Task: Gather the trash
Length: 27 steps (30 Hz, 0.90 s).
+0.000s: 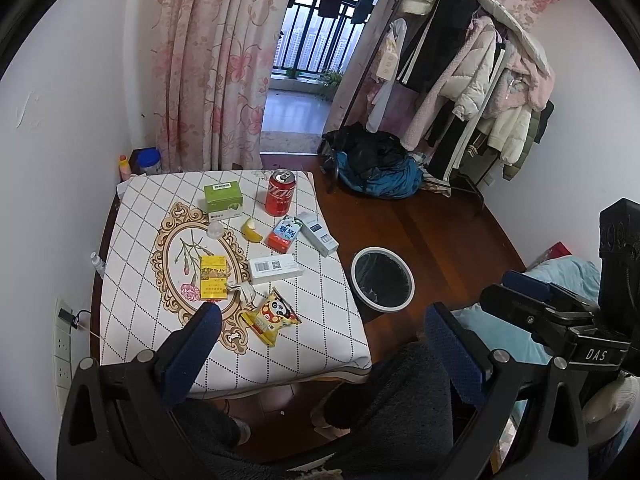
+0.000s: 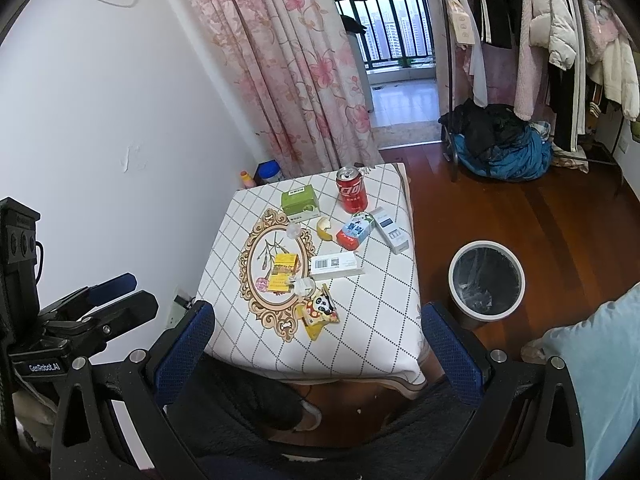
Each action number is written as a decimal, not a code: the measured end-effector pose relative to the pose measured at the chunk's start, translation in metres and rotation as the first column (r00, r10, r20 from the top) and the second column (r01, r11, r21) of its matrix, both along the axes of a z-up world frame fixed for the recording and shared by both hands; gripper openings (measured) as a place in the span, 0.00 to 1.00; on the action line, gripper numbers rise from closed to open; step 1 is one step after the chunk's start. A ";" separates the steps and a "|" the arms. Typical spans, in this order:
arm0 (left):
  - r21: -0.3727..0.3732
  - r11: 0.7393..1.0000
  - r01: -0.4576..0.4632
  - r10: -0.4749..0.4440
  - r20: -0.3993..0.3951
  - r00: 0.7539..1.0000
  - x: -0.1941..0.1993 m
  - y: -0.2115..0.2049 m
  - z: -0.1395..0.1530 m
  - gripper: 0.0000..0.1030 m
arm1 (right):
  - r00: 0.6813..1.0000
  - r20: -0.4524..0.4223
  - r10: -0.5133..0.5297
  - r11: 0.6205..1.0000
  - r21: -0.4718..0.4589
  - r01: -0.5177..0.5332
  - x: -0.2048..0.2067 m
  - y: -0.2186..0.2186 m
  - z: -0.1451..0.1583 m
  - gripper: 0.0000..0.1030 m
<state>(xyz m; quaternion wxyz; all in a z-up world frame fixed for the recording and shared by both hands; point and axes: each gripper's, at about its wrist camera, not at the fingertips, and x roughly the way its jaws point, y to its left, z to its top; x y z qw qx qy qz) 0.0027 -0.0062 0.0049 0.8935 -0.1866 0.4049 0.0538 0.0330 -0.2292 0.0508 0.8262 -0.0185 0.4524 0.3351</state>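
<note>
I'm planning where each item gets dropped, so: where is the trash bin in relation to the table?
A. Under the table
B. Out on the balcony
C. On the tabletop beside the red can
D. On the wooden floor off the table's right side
D: the white-rimmed trash bin with its dark liner stands on the wooden floor, right of the table.

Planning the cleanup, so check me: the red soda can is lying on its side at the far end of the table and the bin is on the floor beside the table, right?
Not quite. The red soda can stands upright, as the left wrist view shows. It is at the far end of the table, and the bin is on the floor beside it.
</note>
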 end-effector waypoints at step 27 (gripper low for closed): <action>-0.003 1.000 0.000 0.000 0.001 1.000 0.000 -0.001 0.001 1.00 | 1.000 0.000 0.001 1.000 -0.002 -0.001 -0.002 0.000 0.002 1.00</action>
